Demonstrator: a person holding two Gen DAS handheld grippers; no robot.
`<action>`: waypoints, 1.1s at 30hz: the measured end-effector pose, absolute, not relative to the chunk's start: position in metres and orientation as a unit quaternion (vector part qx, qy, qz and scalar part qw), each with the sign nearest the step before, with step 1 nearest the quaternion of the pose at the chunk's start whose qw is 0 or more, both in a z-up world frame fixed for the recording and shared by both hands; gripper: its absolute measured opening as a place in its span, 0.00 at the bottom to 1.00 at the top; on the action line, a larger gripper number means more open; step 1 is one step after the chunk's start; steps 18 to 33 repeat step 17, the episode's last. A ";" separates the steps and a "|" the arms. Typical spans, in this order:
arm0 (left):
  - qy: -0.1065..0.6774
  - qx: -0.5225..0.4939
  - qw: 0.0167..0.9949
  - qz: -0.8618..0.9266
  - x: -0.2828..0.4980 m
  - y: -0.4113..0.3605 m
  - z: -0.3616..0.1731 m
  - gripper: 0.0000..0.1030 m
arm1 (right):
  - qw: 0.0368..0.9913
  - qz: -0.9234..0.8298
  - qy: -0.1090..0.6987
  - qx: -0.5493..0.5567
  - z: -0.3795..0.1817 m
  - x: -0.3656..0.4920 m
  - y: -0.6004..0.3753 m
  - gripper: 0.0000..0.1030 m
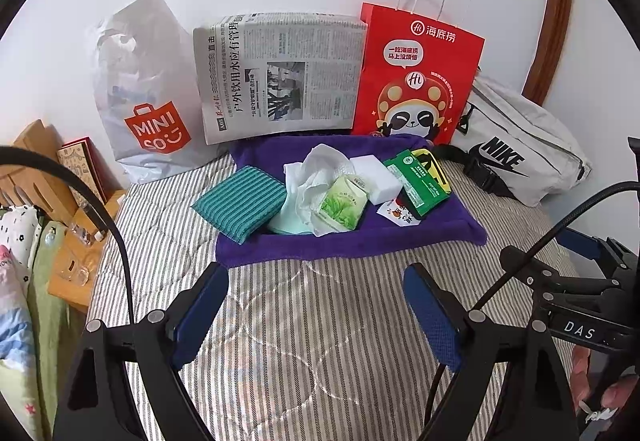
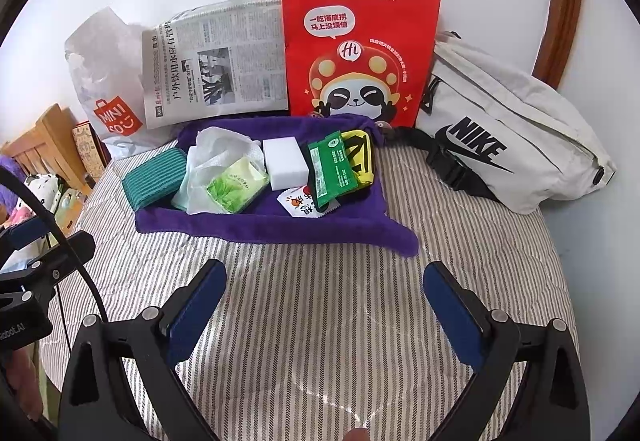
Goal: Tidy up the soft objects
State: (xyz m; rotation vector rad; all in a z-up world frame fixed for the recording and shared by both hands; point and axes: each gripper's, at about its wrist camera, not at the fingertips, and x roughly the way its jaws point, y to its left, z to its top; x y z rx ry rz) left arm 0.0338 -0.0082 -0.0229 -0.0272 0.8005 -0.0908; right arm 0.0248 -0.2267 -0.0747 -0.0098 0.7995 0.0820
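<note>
A purple towel (image 1: 360,241) (image 2: 256,221) lies on the striped bed. On it sit a teal striped cloth (image 1: 240,203) (image 2: 154,177), a crumpled white tissue (image 1: 320,169) (image 2: 216,149), a green tissue pack (image 1: 344,207) (image 2: 236,191), a white sponge block (image 1: 376,177) (image 2: 286,163), a green packet (image 1: 416,181) (image 2: 332,169) and a small white sachet (image 1: 398,213) (image 2: 306,205). My left gripper (image 1: 316,317) and right gripper (image 2: 324,317) are both open and empty, held over the bedspread in front of the towel.
Against the wall stand a white MINISO plastic bag (image 1: 148,93) (image 2: 108,81), a folded newspaper (image 1: 280,77) (image 2: 216,61), a red paper bag (image 1: 416,77) (image 2: 360,49) and a white Nike waist bag (image 1: 516,145) (image 2: 508,129). A wooden shelf (image 1: 44,161) stands at the left.
</note>
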 end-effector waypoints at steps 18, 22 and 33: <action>0.390 -0.016 0.920 -0.042 0.034 -0.006 -0.025 0.87 | 0.920 0.041 0.391 -0.004 -0.076 0.024 -0.226 0.95; 0.390 -0.016 0.920 -0.042 0.034 -0.006 -0.025 0.87 | 0.920 0.041 0.391 -0.004 -0.076 0.024 -0.226 0.95; 0.390 -0.016 0.920 -0.042 0.034 -0.006 -0.025 0.87 | 0.920 0.041 0.391 -0.004 -0.076 0.024 -0.226 0.95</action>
